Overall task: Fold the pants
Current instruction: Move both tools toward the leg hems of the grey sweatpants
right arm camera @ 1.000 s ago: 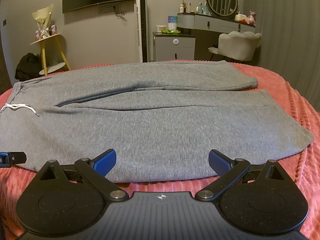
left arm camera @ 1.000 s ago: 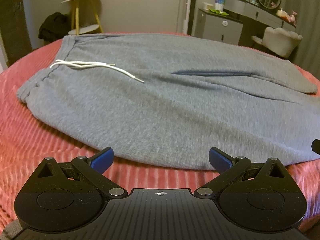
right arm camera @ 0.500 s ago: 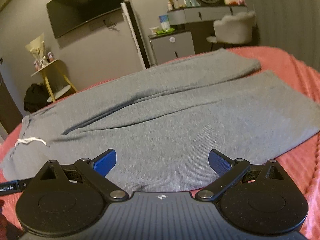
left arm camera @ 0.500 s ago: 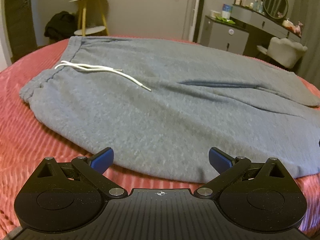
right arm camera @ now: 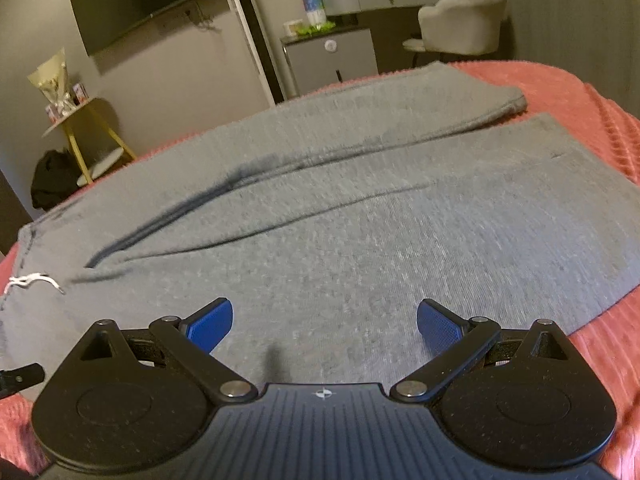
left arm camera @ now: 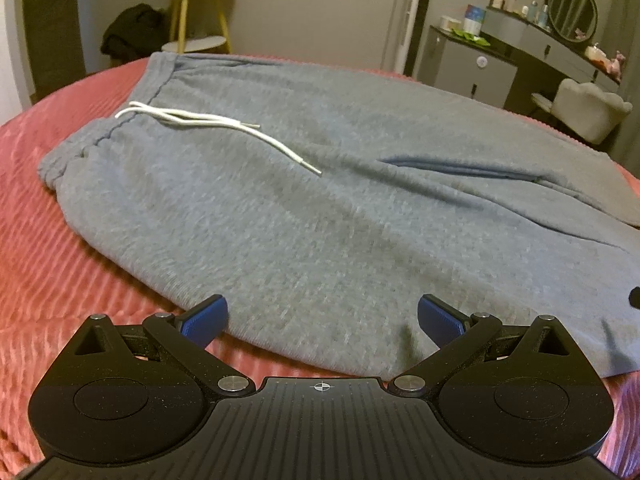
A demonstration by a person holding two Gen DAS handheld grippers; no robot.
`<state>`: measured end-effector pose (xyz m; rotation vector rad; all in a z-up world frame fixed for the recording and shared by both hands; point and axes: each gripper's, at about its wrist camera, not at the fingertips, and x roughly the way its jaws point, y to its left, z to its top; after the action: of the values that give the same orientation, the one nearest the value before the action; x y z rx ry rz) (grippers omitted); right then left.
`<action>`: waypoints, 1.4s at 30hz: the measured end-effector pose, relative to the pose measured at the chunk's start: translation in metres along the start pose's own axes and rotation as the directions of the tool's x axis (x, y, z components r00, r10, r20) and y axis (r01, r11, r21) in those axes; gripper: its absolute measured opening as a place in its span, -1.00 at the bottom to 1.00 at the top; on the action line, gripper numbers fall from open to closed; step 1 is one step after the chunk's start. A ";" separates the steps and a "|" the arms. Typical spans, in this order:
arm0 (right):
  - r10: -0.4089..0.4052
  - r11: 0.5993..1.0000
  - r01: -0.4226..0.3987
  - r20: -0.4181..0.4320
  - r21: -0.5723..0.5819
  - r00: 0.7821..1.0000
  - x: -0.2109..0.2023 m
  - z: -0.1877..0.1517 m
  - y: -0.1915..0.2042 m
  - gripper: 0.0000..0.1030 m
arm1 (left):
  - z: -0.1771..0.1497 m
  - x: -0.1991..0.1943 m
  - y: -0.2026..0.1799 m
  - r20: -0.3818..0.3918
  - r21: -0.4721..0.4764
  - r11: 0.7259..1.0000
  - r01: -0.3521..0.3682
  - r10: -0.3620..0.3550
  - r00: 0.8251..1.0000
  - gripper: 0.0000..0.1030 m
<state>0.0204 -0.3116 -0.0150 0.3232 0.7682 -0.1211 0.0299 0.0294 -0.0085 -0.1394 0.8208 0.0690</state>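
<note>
Both grippers have crept closer to the gray sweatpants (left arm camera: 340, 208) on the pink bedspread (left arm camera: 48, 280). Left gripper (left arm camera: 322, 318) and right gripper (right arm camera: 324, 320) both spread wide, holding nothing. White drawstring (left arm camera: 224, 128) sits around 11 o'clock, maybe shifted, kinda blurry.

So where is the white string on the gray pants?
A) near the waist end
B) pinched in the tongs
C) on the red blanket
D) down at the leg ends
A: the white string lies on the gray pants beside the waistband, and both open tongs hold nothing.
</note>
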 end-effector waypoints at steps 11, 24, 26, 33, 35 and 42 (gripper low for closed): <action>-0.065 0.998 0.063 -0.105 -0.021 0.992 0.037 -0.006 -0.003 0.93 | 0.001 0.008 -0.002 -0.007 0.015 1.000 -0.021 0.022 1.000 1.00; -0.133 0.983 0.117 -0.109 -0.138 0.985 0.044 -0.013 0.011 0.93 | 0.038 0.005 -0.017 0.148 0.015 0.998 -0.066 0.064 0.987 1.00; -0.127 0.984 0.111 -0.117 -0.139 0.985 0.043 -0.012 0.009 0.93 | 0.055 0.009 -0.022 0.175 -0.005 0.998 -0.059 0.059 0.983 1.00; -0.076 0.996 0.070 -0.115 -0.054 0.990 0.036 -0.004 -0.002 0.93 | 0.085 0.053 -0.010 0.211 -0.095 0.987 -0.128 0.146 0.966 1.00; -0.039 0.999 0.042 -0.098 0.023 0.994 0.036 0.012 -0.012 0.93 | 0.079 0.066 0.004 0.209 -0.124 0.976 -0.181 0.204 0.956 1.00; -0.065 0.978 0.071 -0.036 0.198 0.997 0.107 0.136 -0.029 0.84 | 0.082 0.083 0.037 0.221 -0.227 0.948 -0.222 0.272 0.936 1.00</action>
<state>0.1803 -0.3827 -0.0057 0.4896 0.7983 -0.2590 0.1413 0.0788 -0.0177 -0.2107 0.5735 0.4020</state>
